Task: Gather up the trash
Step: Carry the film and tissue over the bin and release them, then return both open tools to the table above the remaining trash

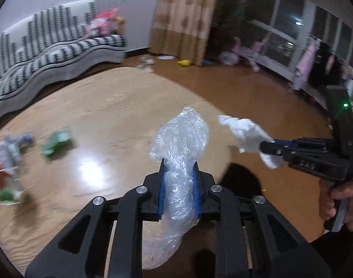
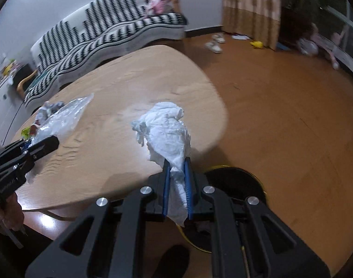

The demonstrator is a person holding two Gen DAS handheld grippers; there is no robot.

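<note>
A crumpled clear plastic bag (image 1: 180,143) stands up between the blue pads of my left gripper (image 1: 179,169), which is shut on it above the wooden table (image 1: 107,106). The same bag (image 2: 65,115) and left gripper (image 2: 41,146) show at the left of the right wrist view. My right gripper (image 2: 176,164) is shut on a crumpled white tissue (image 2: 167,132) near the table's edge. From the left wrist view, the tissue (image 1: 246,134) hangs in that gripper (image 1: 268,148) on the right. A black bin with a yellow rim (image 2: 236,180) sits on the floor below the right gripper.
Blurred wrappers, green (image 1: 57,141) and grey-red (image 1: 7,157), lie at the table's left. A black-and-white patterned sofa (image 1: 49,53) runs behind the table. Shoes (image 2: 214,42) and a yellow toy (image 2: 257,44) lie on the brown floor near the curtain (image 1: 183,16). A hand (image 1: 343,203) holds the right gripper's handle.
</note>
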